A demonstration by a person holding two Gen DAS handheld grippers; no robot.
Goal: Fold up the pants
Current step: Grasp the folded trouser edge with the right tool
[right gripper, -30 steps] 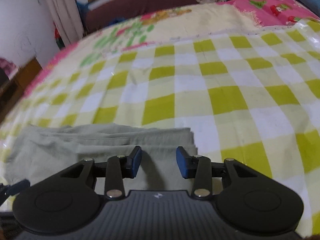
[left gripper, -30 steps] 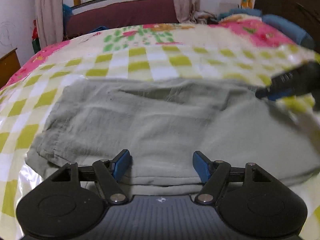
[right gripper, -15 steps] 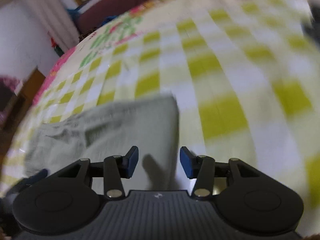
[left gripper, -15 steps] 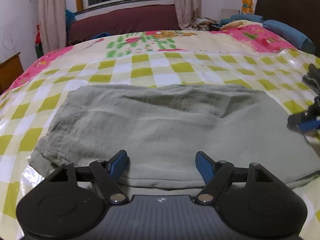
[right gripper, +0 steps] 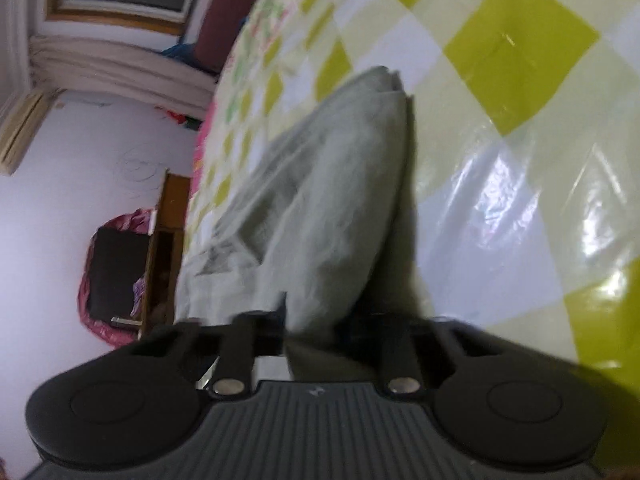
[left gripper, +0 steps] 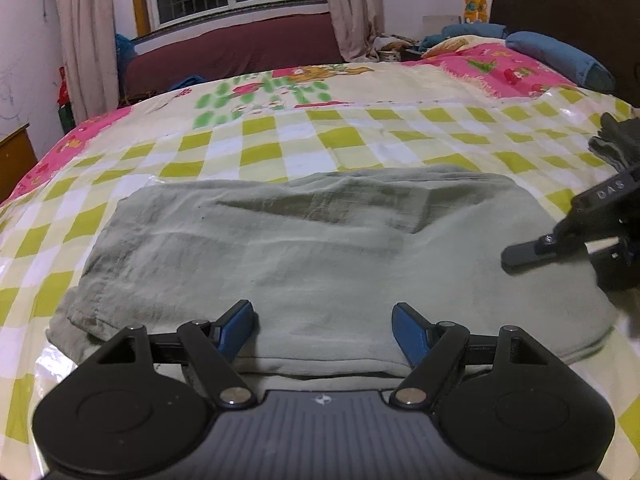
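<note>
Lying half-folded on the bed (left gripper: 360, 148), pants (left gripper: 320, 248) risking slipping and bunching on glossy plastic, with left tongs (left gripper: 323, 322) hovering wide open and empty, right tongs (right gripper: 320, 320) seemingly straddling the hem, grip impossible to tell.

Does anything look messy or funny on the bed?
A little. The folded pants are rumpled, with a dark crease across the far side, and at the near left corner a lower layer sticks out unevenly. The right gripper is turned sideways at the pants' right end. Nothing looks torn or spilled.
</note>
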